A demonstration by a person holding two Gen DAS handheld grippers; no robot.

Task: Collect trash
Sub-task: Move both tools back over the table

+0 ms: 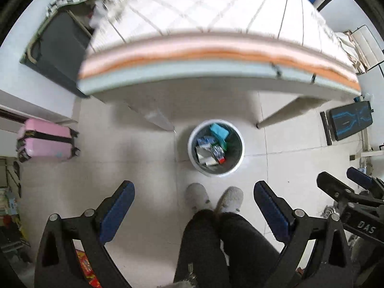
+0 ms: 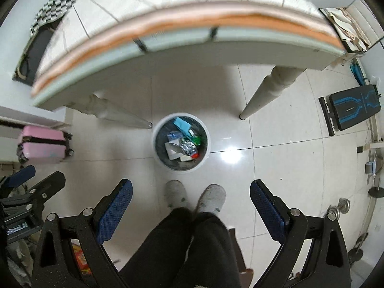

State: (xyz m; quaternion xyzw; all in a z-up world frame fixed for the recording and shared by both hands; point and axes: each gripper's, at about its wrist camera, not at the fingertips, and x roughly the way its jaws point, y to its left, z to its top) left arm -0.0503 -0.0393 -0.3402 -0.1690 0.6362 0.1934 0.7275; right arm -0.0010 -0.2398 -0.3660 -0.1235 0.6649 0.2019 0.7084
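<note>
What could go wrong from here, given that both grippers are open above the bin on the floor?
1. The white trash bin stands on glossy tile close in front of the person's slippers; a step forward could tip it.
2. Both the left gripper and the right gripper are open and empty, held high, so anything released from there might miss the bin.

I'm standing in a home: tiled floor [image 2: 276, 168], pink suitcase [image 2: 43, 144], workout bench [image 2: 352, 110], cloth-covered counter [image 2: 168, 12].
</note>
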